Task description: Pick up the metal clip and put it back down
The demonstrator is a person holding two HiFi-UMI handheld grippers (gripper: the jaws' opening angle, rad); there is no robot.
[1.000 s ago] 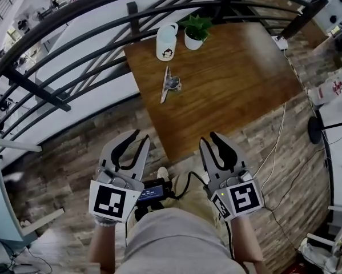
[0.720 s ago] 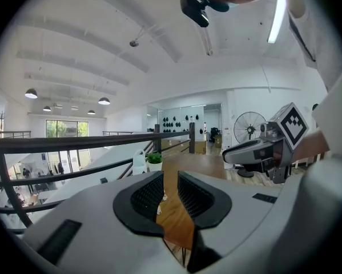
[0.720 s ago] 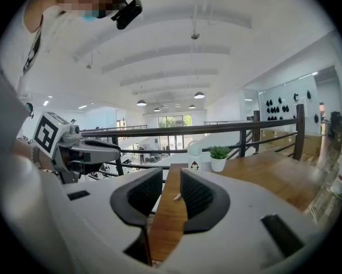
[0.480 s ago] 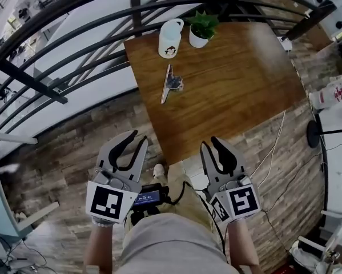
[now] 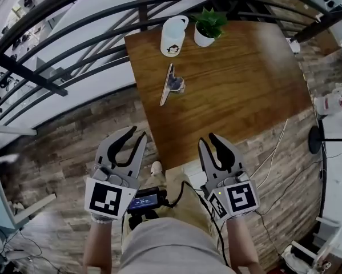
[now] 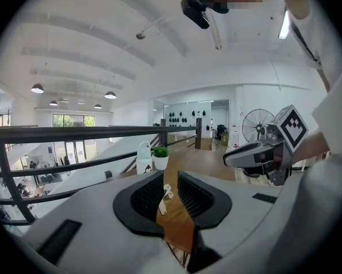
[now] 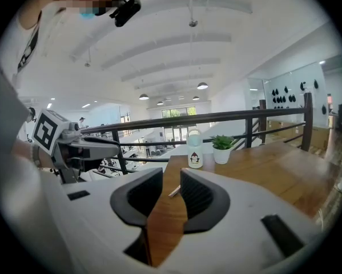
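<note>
Metal clip [image 5: 172, 84] lies untouched on the table [image 5: 239, 90], one o'clock of the left gripper [image 5: 136, 136], eleven o'clock of the right gripper [image 5: 208, 140]; both gape empty. Pickup and set-down remain.

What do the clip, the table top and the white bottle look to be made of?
Clip: probably metal, bare and shiny; it reads silver-grey with bright glints.
Table top: wood or wood-look veneer, smooth and semi-matt; brown with grain lines running along it.
White bottle: plastic or glazed ceramic, cannot tell which; plain white, smooth, with a small printed figure.
</note>
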